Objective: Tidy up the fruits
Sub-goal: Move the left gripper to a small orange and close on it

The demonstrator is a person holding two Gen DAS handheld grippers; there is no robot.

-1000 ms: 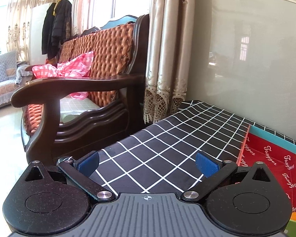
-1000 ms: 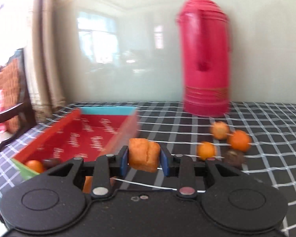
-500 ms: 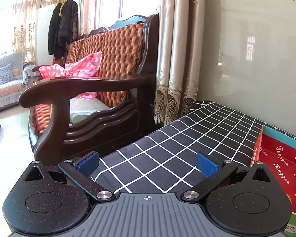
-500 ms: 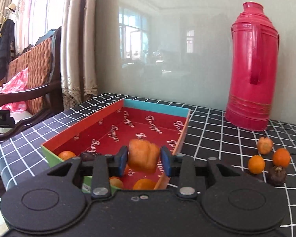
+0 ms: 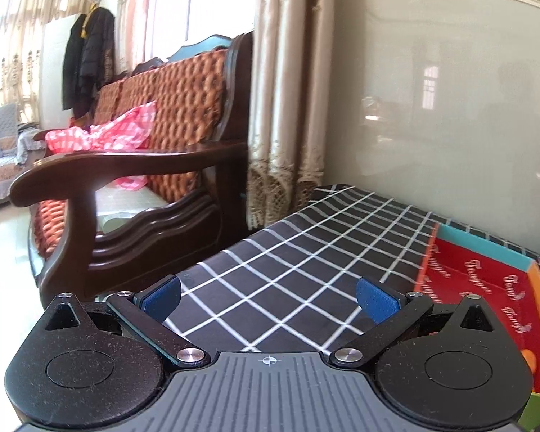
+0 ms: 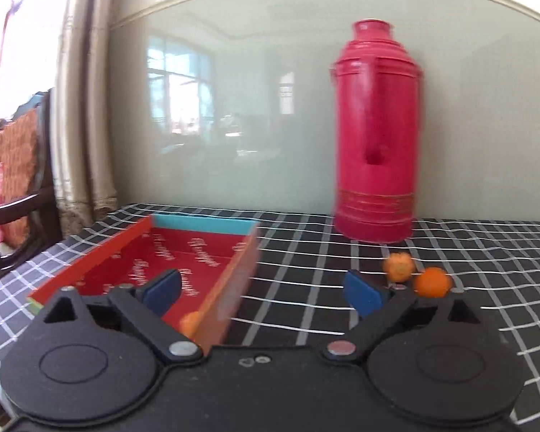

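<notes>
My right gripper (image 6: pixel 262 293) is open and empty, over the right wall of the red box (image 6: pixel 183 255). An orange fruit (image 6: pixel 190 322) lies inside the box near its front, partly hidden by my gripper. Two orange fruits (image 6: pixel 399 267) (image 6: pixel 432 281) lie on the checked cloth to the right of the box. My left gripper (image 5: pixel 268 297) is open and empty above the cloth, left of the red box (image 5: pixel 482 288). A bit of orange fruit (image 5: pixel 529 356) shows at the box's near end.
A tall red thermos (image 6: pixel 376 136) stands at the back of the table by the wall. A wooden sofa (image 5: pixel 133 187) with a pink cloth stands left of the table's edge. Curtains (image 5: pixel 288 90) hang at the back left corner.
My right gripper opened and let go of the orange fruit it held over the box, then swung right. My left gripper turned slightly right, showing more of the box.
</notes>
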